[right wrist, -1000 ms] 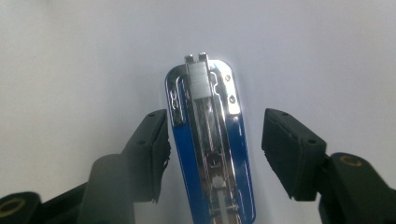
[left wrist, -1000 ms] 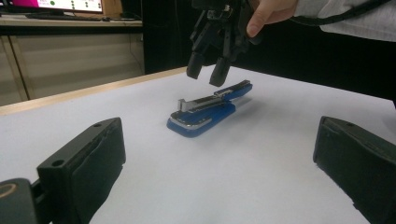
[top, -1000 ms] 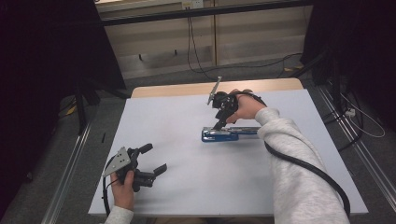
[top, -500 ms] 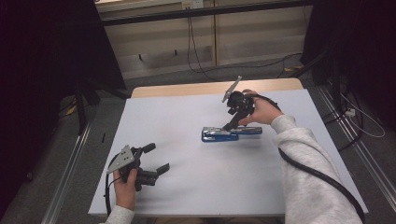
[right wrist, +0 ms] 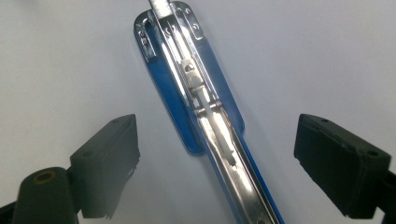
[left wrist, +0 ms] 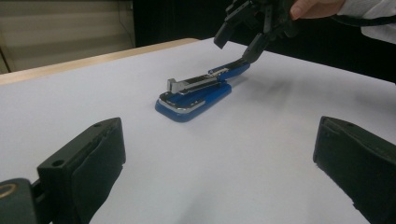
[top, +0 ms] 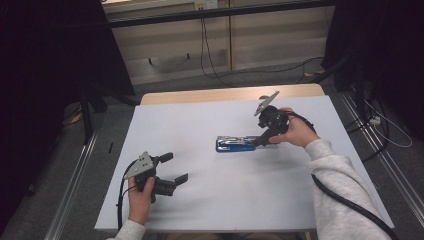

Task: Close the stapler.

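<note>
a blue stapler lies flat near the middle of the white table. its top is swung open, so the shiny metal inside shows. in the right gripper view the stapler runs up the middle, with a black jaw far off on each side of it.

the right gripper is held in the right hand just above the stapler's right end. its jaws are spread wide and do not pinch anything. in the left gripper view one of its jaw tips looks very close to the raised end of the stapler, but i cannot tell if it touches.

the left gripper is held in the left hand near the front left part of the table, well apart from the stapler. its jaws are spread wide too, with only bare table between them.

a black cable runs along the grey sleeve of the right arm. behind the table there is a grey floor with thin black wires on it, and a pale wall. dark stands sit at the left of the table.

nothing lies between the grippers and the stapler.
</note>
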{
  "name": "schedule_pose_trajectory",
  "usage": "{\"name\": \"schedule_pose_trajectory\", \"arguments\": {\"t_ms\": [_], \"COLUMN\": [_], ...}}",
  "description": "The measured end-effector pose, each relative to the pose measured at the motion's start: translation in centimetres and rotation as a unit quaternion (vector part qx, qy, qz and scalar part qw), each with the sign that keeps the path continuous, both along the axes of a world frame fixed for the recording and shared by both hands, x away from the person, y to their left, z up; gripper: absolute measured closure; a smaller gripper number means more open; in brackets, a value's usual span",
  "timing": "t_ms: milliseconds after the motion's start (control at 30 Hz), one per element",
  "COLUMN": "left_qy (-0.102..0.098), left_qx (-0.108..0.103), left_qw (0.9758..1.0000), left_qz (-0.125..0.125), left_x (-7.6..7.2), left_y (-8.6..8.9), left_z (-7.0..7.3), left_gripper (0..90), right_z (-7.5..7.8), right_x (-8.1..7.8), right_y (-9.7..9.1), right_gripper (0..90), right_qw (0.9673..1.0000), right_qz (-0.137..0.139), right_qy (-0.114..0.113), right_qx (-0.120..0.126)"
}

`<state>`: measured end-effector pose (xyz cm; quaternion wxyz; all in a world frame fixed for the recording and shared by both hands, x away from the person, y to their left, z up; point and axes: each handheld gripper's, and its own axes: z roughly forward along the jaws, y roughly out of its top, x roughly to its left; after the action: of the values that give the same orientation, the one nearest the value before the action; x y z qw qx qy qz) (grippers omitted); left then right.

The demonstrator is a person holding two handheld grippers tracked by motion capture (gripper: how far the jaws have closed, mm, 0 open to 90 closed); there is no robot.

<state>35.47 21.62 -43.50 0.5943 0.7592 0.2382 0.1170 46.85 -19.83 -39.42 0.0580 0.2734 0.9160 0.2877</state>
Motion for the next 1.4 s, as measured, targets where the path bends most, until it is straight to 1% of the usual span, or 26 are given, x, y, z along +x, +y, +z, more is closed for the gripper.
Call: {"name": "schedule_pose_trajectory", "arguments": {"t_ms": [67,233,300,367,400,433,533,567,600,667,700,733,867,900,933,967,1033,1100,1133,1167,1233,1267,1300,1333,1367,1400], "left_qy": [0.005,0.009,0.007,0.011,0.008,0.012,0.014,0.014,0.017,0.024,0.024,0.022,0.015,0.015,0.02,0.02,0.026,0.032,0.039,0.041,0.05,0.05,0.052,0.052,0.058,0.056], "left_qx": [-0.001,0.004,0.004,0.005,0.01,0.012,0.006,0.013,0.017,0.028,0.029,0.025,0.033,0.032,0.029,0.029,0.034,0.034,0.04,0.046,0.037,0.037,0.042,0.042,0.046,0.05], "left_qw": [1.0,0.9999,1.0,0.9999,0.9999,0.9999,0.9999,0.9998,0.9997,0.9993,0.9993,0.9994,0.9993,0.9994,0.9994,0.9994,0.999,0.9988,0.9983,0.9978,0.9976,0.9976,0.997,0.997,0.9963,0.9955], "left_qz": [-0.002,0.003,0.003,0.004,0.005,0.001,0.001,0.001,0.0,0.0,0.0,-0.004,0.0,0.0,0.004,0.004,0.011,0.015,0.02,0.027,0.033,0.033,0.038,0.038,0.045,0.057], "left_x": [0.1,0.5,0.7,0.9,1.0,1.2,1.4,1.6,1.7,2.0,2.1,2.3,2.7,2.8,3.2,3.2,3.5,3.9,4.0,4.2,4.7,4.7,5.1,5.1,5.4,5.5], "left_y": [-0.2,-0.6,-0.7,-1.1,-1.3,-1.8,-2.2,-2.5,-2.7,-3.4,-3.6,-4.1,-4.8,-5.0,-5.3,-5.3,-5.6,-5.8,-5.9,-6.1,-6.4,-6.4,-6.6,-6.6,-6.8,-6.9], "left_z": [-0.1,0.0,0.1,0.1,0.2,0.2,0.1,0.1,0.2,0.2,0.3,0.3,0.5,0.5,0.5,0.5,0.4,0.3,0.3,0.3,0.2,0.2,0.1,0.1,-0.1,-0.2], "left_gripper": [2.4,2.5,2.5,2.5,2.5,2.5,2.5,2.5,2.5,3.3,3.3,3.5,3.8,3.8,4.2,4.6,7.7,8.8,12.3,12.3,19.0,21.0,23.0,25.0,28.5,31.8], "right_z": [-0.1,-1.0,-1.1,-1.4,-1.4,-1.5,-1.5,-1.4,-1.4,-1.5,-1.5,-1.8,-2.3,-2.3,-2.3,-2.3,-2.3,-2.3,-2.5,-2.5,-2.7,-2.7,-2.7,-2.7,-2.9,-3.0], "right_x": [-0.2,-1.3,-1.5,-2.0,-2.0,-2.4,-2.6,-2.9,-2.9,-3.4,-3.4,-3.7,-4.2,-4.2,-4.4,-4.4,-4.7,-4.8,-5.0,-5.0,-5.2,-5.2,-5.3,-5.3,-5.4,-5.4], "right_y": [-0.2,-1.8,-2.1,-3.0,-3.0,-3.5,-3.9,-4.2,-4.2,-4.7,-4.7,-5.1,-5.8,-5.8,-6.2,-6.2,-6.8,-7.0,-7.3,-7.3,-7.6,-7.6,-7.7,-7.7,-7.6,-7.6], "right_gripper": [13.4,13.1,13.1,13.1,13.1,13.5,13.7,14.8,14.8,16.9,16.9,19.2,24.9,24.9,29.7,29.7,34.4,36.7,42.2,42.2,48.8,48.8,56.6,56.6,62.0,64.4], "right_qw": [1.0,0.9993,0.9991,0.9978,0.9978,0.9968,0.9969,0.9965,0.9965,0.9957,0.9957,0.9946,0.9917,0.9917,0.9895,0.9895,0.9866,0.9859,0.9851,0.9851,0.9829,0.9829,0.9821,0.9821,0.9825,0.9824], "right_qz": [-0.003,-0.034,-0.037,-0.054,-0.054,-0.062,-0.066,-0.072,-0.072,-0.078,-0.078,-0.091,-0.116,-0.116,-0.131,-0.131,-0.146,-0.151,-0.157,-0.157,-0.169,-0.169,-0.174,-0.174,-0.175,-0.176], "right_qy": [-0.002,-0.002,-0.002,-0.004,-0.004,-0.009,-0.015,-0.023,-0.023,-0.028,-0.028,-0.026,-0.025,-0.025,-0.031,-0.031,-0.036,-0.037,-0.038,-0.038,-0.042,-0.042,-0.043,-0.043,-0.044,-0.049], "right_qx": [0.002,0.014,0.019,0.039,0.039,0.049,0.041,0.035,0.035,0.043,0.043,0.042,0.049,0.049,0.054,0.054,0.063,0.061,0.058,0.058,0.058,0.058,0.057,0.057,0.045,0.038]}}
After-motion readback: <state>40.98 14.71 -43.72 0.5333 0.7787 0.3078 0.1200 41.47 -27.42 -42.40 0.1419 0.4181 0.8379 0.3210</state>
